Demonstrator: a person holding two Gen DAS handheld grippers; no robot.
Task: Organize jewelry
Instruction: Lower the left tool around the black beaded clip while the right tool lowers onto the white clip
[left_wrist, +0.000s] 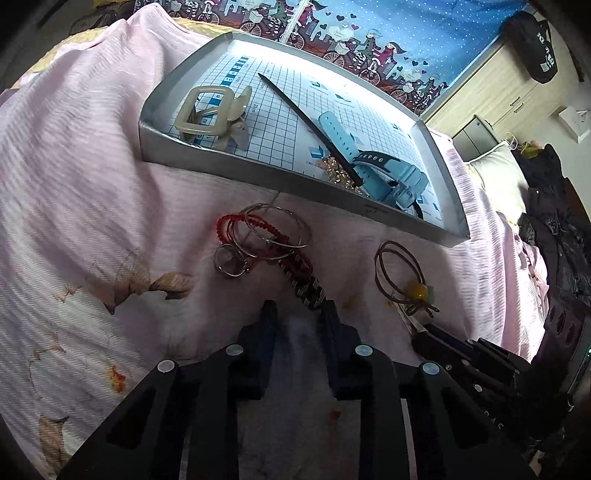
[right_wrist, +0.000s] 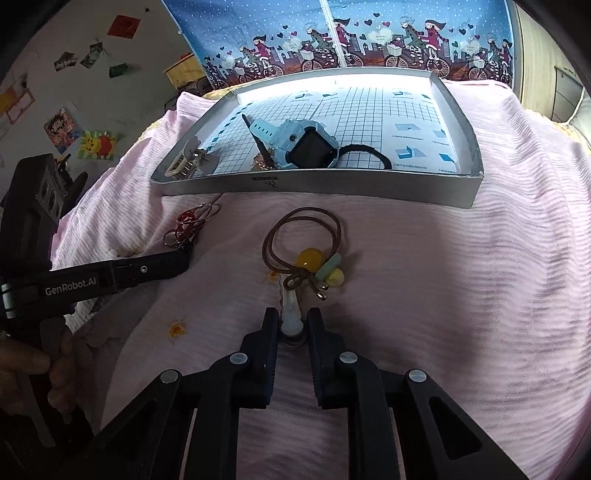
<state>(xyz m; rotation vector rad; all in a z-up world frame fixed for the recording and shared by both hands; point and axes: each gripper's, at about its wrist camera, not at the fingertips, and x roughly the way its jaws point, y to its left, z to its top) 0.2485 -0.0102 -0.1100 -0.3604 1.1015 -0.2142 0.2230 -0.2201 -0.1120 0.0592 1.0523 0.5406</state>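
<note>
Pink bedding (right_wrist: 443, 280) lies under our brown hair tie (right_wrist: 303, 240), just short of the silver tray (right_wrist: 332, 186) holding a blue watch (right_wrist: 299, 142) and clip (left_wrist: 210, 110). Our right gripper (right_wrist: 293, 317) pinches a small white piece (right_wrist: 290, 314); our left gripper (left_wrist: 297, 308) gapes empty beside the bracelets (left_wrist: 262, 236).

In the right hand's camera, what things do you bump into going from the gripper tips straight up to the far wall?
Right gripper → small white piece between its fingers → brown hair tie with yellow beads → silver tray's near wall → blue watch → cartoon curtain.
</note>
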